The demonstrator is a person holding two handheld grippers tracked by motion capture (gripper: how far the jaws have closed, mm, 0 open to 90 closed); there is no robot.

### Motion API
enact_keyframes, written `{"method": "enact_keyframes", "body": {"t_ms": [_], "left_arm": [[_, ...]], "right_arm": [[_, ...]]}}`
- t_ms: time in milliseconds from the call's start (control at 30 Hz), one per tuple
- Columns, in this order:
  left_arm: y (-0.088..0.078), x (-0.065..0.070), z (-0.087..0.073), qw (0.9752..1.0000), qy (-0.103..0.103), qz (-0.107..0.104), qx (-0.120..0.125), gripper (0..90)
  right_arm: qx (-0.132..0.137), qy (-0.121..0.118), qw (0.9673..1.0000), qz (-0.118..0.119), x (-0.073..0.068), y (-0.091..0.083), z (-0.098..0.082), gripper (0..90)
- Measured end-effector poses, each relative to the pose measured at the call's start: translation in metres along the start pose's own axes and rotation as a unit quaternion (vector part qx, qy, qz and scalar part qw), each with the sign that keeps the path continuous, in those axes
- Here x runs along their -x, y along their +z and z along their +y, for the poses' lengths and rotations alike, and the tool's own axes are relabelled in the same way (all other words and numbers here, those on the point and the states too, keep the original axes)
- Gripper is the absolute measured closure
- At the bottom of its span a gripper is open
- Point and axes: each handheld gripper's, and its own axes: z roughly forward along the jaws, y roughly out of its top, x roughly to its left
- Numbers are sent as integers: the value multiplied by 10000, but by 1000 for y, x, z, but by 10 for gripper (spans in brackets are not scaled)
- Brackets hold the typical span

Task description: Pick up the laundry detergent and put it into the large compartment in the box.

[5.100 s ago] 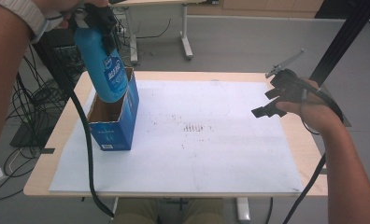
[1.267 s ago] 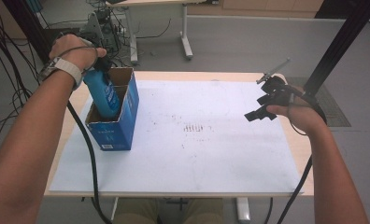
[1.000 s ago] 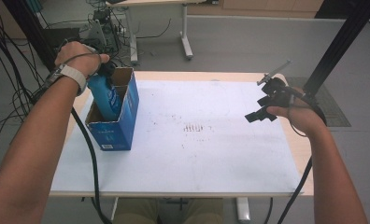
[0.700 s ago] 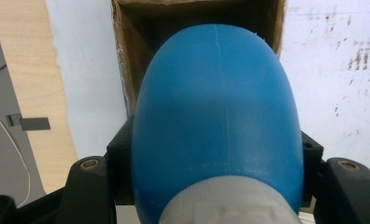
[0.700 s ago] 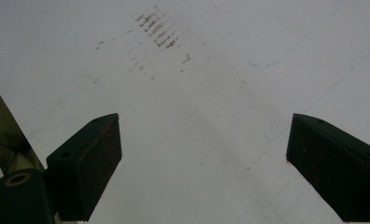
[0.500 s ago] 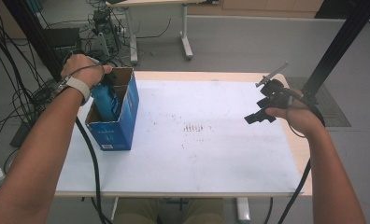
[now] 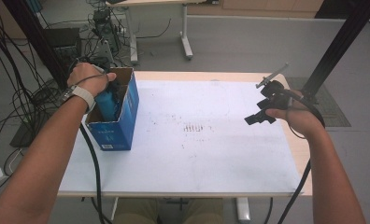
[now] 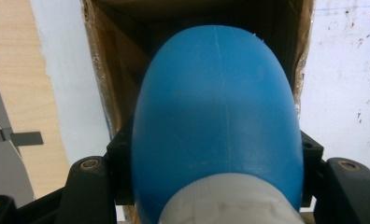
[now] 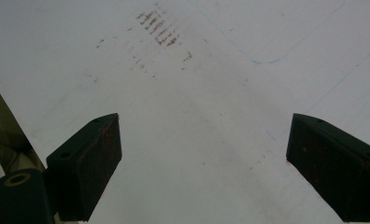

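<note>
The blue bottle point(image 7: 107, 103) stands at the left of the high view, low inside the open cardboard box point(image 7: 122, 122), with its sides between the brown inner walls. The left gripper point(image 7: 101, 84) holds it from above: in the left gripper view the two black jaws press on both sides of the bottle's blue body point(image 8: 218, 107), just above its white neck part, and the box walls close around it. The left hand point(image 7: 87, 78) covers most of this gripper in the high view, at the box's upper edge. The box sits on the left part of the white sheet point(image 7: 197, 154), which covers the table point(image 7: 192, 74). Near the middle of the sheet is one small group of dark marks point(image 7: 192, 127). At the right of the frame the right gripper point(image 7: 257, 116) is over the sheet's right edge, well apart from the box; in the right gripper view its jaws stand wide with nothing between them, above the marked sheet point(image 9: 197, 116). I count one bottle, one box, two grippers. Cables point(image 7: 19, 70) lie on the floor at the upper left, beyond the table.
</note>
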Motion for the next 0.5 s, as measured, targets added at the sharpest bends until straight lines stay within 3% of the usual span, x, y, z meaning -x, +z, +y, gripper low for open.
{"method": "enact_keyframes", "body": {"t_ms": [500], "left_arm": [[20, 3, 1, 9999, 53, 85, -52, 383]], "right_arm": [[-11, 19, 10000, 2, 0, 1, -1, 102]]}}
